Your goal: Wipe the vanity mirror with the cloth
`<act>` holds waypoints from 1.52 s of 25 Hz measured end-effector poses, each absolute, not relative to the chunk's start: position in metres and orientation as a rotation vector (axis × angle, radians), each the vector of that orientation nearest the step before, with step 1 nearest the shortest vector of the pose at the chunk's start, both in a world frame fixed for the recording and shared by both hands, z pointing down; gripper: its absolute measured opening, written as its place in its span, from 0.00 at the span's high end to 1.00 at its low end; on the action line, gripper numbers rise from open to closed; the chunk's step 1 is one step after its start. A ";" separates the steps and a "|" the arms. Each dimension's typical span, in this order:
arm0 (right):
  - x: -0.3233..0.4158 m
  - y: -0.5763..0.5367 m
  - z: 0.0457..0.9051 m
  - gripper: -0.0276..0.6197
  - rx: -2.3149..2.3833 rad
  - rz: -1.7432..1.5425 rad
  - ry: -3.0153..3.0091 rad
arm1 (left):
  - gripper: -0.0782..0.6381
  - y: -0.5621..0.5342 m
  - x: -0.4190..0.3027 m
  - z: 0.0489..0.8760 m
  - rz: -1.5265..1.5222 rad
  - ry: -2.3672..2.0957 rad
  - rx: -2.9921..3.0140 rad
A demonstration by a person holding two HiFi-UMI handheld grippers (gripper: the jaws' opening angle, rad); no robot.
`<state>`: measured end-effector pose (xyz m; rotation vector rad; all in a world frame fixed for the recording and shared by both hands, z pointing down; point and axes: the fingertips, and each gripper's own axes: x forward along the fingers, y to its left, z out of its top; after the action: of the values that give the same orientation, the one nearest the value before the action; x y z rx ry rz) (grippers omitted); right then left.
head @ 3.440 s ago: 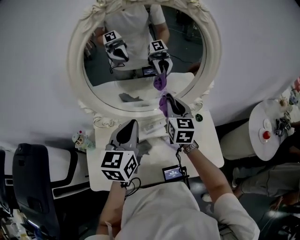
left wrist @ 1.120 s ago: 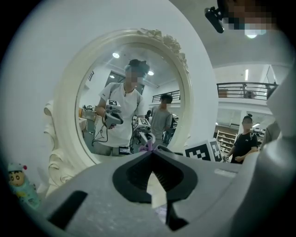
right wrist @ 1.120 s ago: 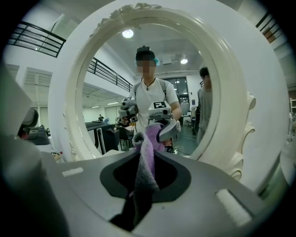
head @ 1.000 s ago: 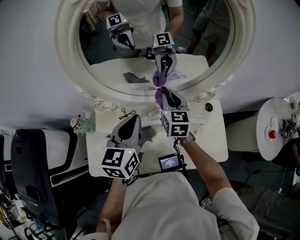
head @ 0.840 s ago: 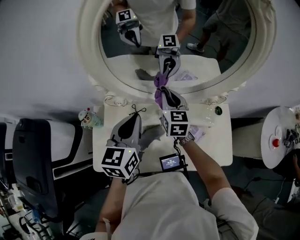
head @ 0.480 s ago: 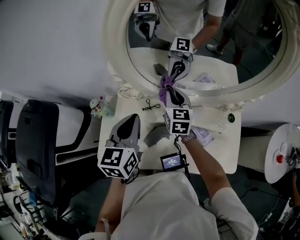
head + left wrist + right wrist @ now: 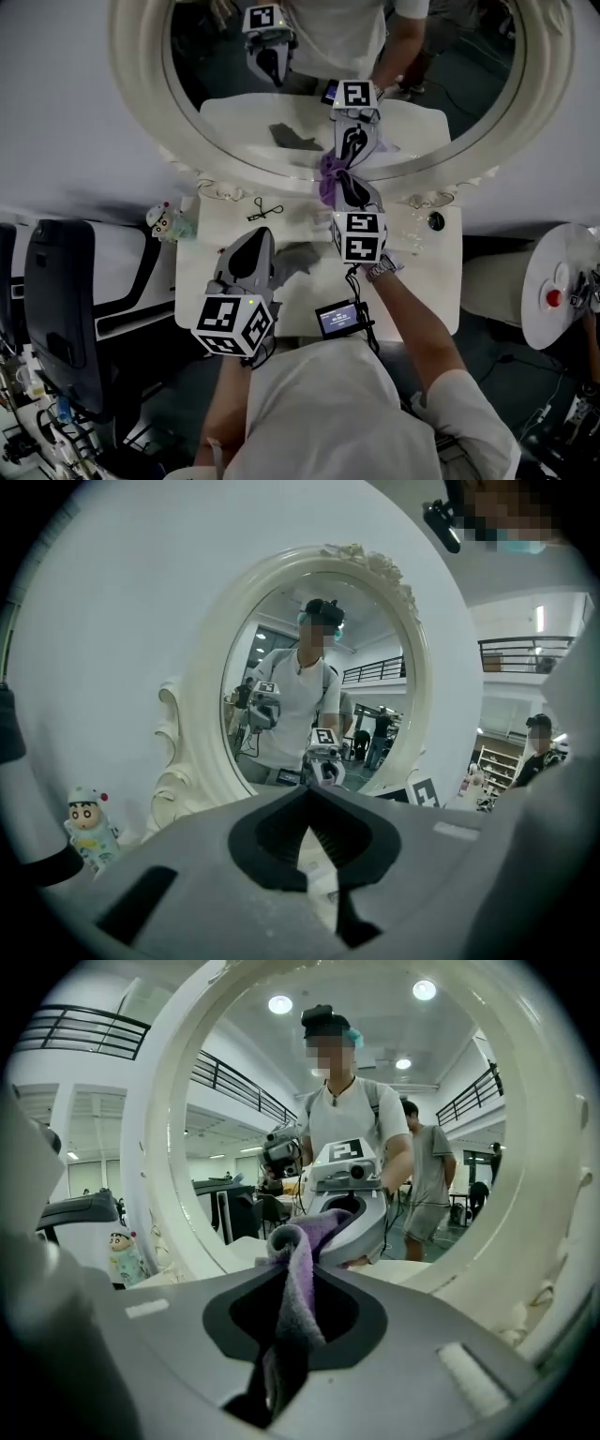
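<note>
An oval vanity mirror with an ornate white frame stands at the back of the white dressing table. My right gripper is shut on a purple cloth, and the cloth's bunched end touches the glass near the frame's lower edge. My left gripper hovers over the table left of it, shut with nothing between its jaws. Both grippers show as reflections in the glass.
A small cartoon figurine stands at the table's left edge. A black wire item and a dark grey cloth lie on the table. A small screen sits near me. A dark chair stands left, a round side table right.
The head view has swung about. My right gripper keeps the purple cloth on the mirror's lower glass, shifting slightly along it. The left gripper stays low over the table.
</note>
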<state>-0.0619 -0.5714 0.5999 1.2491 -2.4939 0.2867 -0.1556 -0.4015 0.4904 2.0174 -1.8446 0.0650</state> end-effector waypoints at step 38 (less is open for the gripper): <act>0.081 -0.263 0.460 0.87 1.804 0.256 -2.565 | 0.89 -0.238 -0.105 0.523 0.028 -1.560 2.325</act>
<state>0.0806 -0.2629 0.4599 1.8044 -2.5650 0.2560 -0.1050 -0.2382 0.5228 2.3250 -1.5599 0.0285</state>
